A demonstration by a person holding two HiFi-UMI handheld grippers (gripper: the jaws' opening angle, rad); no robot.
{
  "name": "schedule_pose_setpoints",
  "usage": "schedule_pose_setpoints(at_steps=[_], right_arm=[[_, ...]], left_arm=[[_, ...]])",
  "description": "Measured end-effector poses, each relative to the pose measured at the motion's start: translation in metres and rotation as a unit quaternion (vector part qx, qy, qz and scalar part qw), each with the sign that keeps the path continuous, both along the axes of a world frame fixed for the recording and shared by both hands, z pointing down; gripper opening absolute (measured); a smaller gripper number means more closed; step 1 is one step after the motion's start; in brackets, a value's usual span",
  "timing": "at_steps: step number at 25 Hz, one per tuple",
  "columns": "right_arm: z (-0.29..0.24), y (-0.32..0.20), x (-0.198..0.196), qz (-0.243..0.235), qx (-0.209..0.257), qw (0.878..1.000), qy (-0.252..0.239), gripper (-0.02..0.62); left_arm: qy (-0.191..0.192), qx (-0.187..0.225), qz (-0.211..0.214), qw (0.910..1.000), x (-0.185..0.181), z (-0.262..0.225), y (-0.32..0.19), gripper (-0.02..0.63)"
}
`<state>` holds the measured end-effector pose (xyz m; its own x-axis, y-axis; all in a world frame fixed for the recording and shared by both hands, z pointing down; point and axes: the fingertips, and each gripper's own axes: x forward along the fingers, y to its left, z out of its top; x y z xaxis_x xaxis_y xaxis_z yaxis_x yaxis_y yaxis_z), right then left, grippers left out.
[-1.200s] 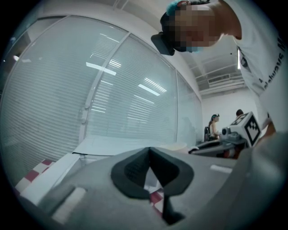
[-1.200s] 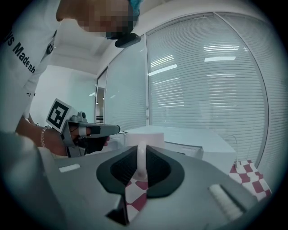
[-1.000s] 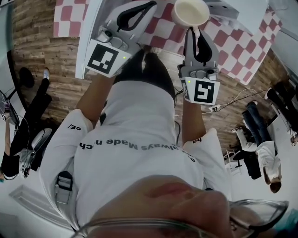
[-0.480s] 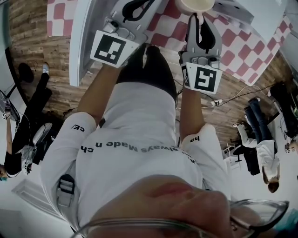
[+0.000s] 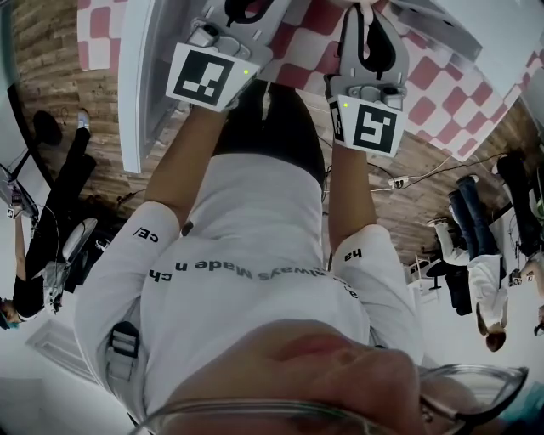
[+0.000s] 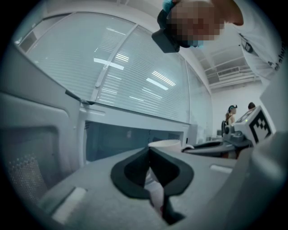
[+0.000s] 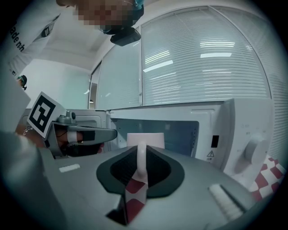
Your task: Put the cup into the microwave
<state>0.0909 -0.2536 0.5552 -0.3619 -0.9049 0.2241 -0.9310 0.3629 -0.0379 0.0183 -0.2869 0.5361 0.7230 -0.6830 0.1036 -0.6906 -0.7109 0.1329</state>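
Note:
A white cup (image 7: 145, 139) hangs in front of the open microwave (image 7: 180, 133). My right gripper (image 7: 141, 152) is shut on its handle (image 7: 141, 162). The left gripper view shows the cup's rim (image 6: 165, 143) just beyond my left gripper (image 6: 150, 151), whose jaws are shut with nothing between them. The microwave's open door (image 6: 33, 150) stands at that gripper's left. In the head view both grippers, left (image 5: 240, 10) and right (image 5: 364, 19), reach to the top edge beside the door (image 5: 136, 85); the cup is out of that frame.
The microwave's control panel with a round knob (image 7: 251, 152) is right of the cavity. A red-and-white checked cloth (image 5: 442, 89) covers the table. A power strip (image 5: 399, 181) lies on the wooden floor; people stand at right (image 5: 484, 289) and left (image 5: 38, 255).
Both grippers have moved forward, toward the top of the head view. The cup, seen above the right gripper earlier, has passed out of that view's top edge.

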Motion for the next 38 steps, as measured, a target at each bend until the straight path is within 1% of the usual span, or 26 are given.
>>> schedule_pose_setpoints(at_steps=[4,22,29,38], right_arm=[[0.008,-0.015,-0.002,0.005,0.006,1.0,-0.007,0.038],[0.032,-0.078,-0.013,0.018,0.031,0.999,-0.008,0.038],[0.035,-0.094,-0.014,0.013,0.04,0.999,-0.009,0.038],[0.043,-0.104,-0.011,0.009,0.044,0.999,-0.008,0.041]], left_arm=[[0.0,-0.005,-0.007,1.0,-0.002,0.011,-0.011,0.003],[-0.003,0.006,-0.023,0.9997,-0.003,0.037,-0.061,0.003],[0.005,0.005,-0.025,0.9997,-0.001,0.04,-0.075,0.003],[0.0,0.007,-0.022,0.9997,0.002,0.044,-0.082,0.003]])
